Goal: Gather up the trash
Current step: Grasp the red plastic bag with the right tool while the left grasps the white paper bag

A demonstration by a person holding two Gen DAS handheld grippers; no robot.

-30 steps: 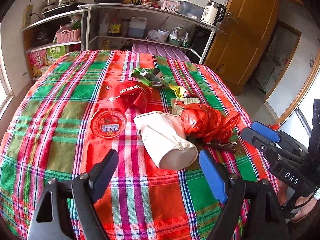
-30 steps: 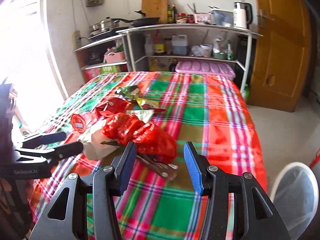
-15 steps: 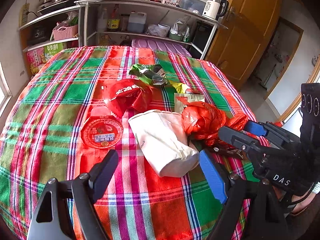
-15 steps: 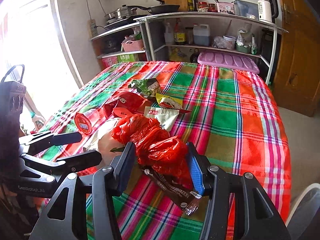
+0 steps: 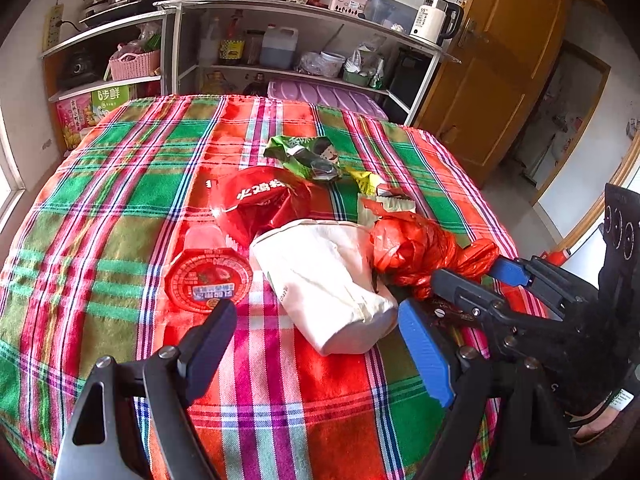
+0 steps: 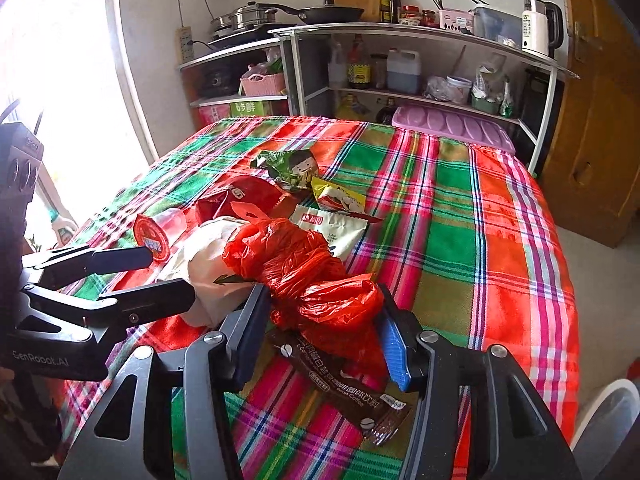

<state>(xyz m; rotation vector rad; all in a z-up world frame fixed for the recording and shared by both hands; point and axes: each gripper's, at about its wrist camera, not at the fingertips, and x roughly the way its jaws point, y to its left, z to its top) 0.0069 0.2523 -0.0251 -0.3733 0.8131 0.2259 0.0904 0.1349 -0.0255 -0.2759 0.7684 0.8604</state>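
Coffee wrapper (image 6: 344, 388) half hidden beneath red bag (image 6: 316, 280).

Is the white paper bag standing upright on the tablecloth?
No. The white paper bag lies on its side on the tablecloth, beside the red plastic bag.

Bright daylight throughout, coming from the window (image 6: 48, 80) at the left of the right wrist view, blown out to pure white there. Glare on the plaid cloth (image 6: 460, 240) along its far-left edge; colours saturated. Strong fisheye bending of the shelf unit (image 5: 304, 12) and door (image 5: 500, 60). Black vignette in all 4 corners. Sharp focus at centre, softer near edges.
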